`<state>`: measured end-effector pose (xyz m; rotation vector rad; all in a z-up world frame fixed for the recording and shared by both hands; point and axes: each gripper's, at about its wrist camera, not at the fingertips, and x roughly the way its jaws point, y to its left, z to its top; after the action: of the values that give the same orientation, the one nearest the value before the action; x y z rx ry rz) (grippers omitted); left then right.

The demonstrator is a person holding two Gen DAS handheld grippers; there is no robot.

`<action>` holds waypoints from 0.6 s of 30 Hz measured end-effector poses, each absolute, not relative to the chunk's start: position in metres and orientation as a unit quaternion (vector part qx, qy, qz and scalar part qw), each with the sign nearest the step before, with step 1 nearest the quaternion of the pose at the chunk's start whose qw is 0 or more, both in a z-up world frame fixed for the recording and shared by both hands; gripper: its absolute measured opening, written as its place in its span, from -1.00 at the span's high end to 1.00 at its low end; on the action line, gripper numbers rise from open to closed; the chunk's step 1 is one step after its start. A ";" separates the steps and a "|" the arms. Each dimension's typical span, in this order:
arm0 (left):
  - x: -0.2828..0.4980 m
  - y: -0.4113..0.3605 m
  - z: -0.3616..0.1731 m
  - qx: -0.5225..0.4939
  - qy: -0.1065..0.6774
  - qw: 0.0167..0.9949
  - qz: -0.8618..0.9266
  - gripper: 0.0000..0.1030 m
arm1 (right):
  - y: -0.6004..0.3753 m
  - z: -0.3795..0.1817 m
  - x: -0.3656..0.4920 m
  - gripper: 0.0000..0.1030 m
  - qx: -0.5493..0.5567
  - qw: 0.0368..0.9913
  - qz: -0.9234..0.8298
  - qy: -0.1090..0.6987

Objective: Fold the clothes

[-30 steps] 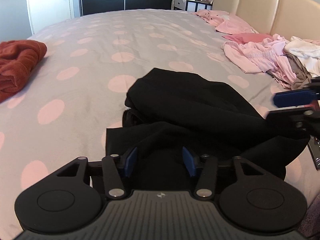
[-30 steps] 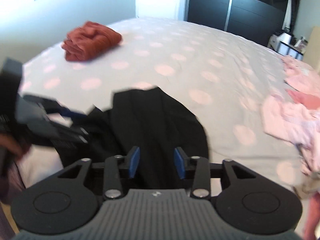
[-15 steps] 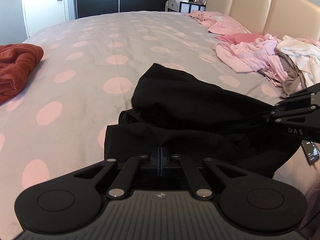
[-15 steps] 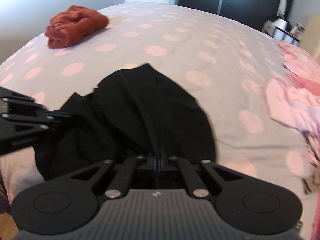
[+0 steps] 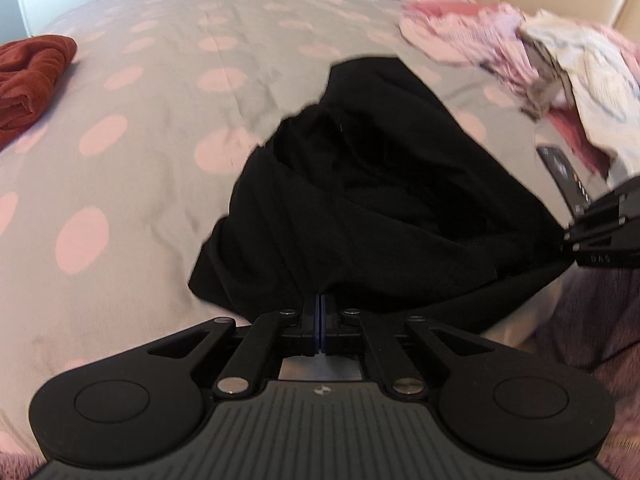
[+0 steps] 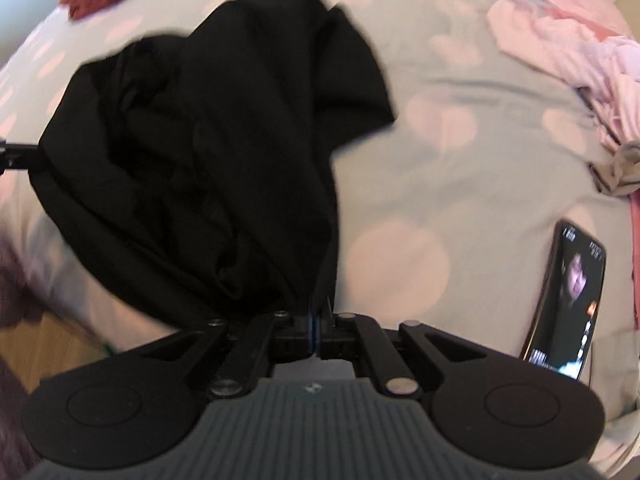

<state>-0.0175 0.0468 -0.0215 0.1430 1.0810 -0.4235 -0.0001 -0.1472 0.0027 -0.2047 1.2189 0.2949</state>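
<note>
Both the left gripper (image 5: 321, 322) and right gripper (image 6: 316, 326) are clamped on the black garment (image 5: 384, 208); bunched folds ahead, seemingly thick, could slip free or fold crooked.

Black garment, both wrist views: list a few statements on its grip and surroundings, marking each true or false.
1. The left gripper is shut on the black garment. True.
2. The right gripper is open. False: it is shut on the garment.
3. A phone lies on the bed. True.
4. The rust-red garment lies on top of the black one. False: it lies apart.
</note>
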 end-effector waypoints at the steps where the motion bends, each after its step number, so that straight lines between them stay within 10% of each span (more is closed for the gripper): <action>1: -0.021 0.047 -0.024 0.073 0.519 0.828 -0.202 1.00 | -0.145 0.002 -0.004 0.96 -0.107 0.803 0.143 0.569; 8: -0.029 0.052 -0.021 0.077 0.519 0.826 -0.205 0.91 | -0.138 0.009 -0.009 0.85 -0.126 0.793 0.161 0.574; 12: -0.030 0.061 -0.009 0.060 0.509 0.834 -0.203 0.08 | -0.141 0.033 -0.008 0.53 -0.126 0.809 0.161 0.552; 18: -0.012 0.073 0.011 -0.012 0.476 0.858 -0.191 0.06 | -0.128 0.072 0.002 0.24 -0.147 0.847 0.181 0.478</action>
<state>-0.0122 0.0728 0.0111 -0.0261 1.0000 -0.4018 0.0025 -0.1278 0.0723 -0.3098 1.0080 0.3822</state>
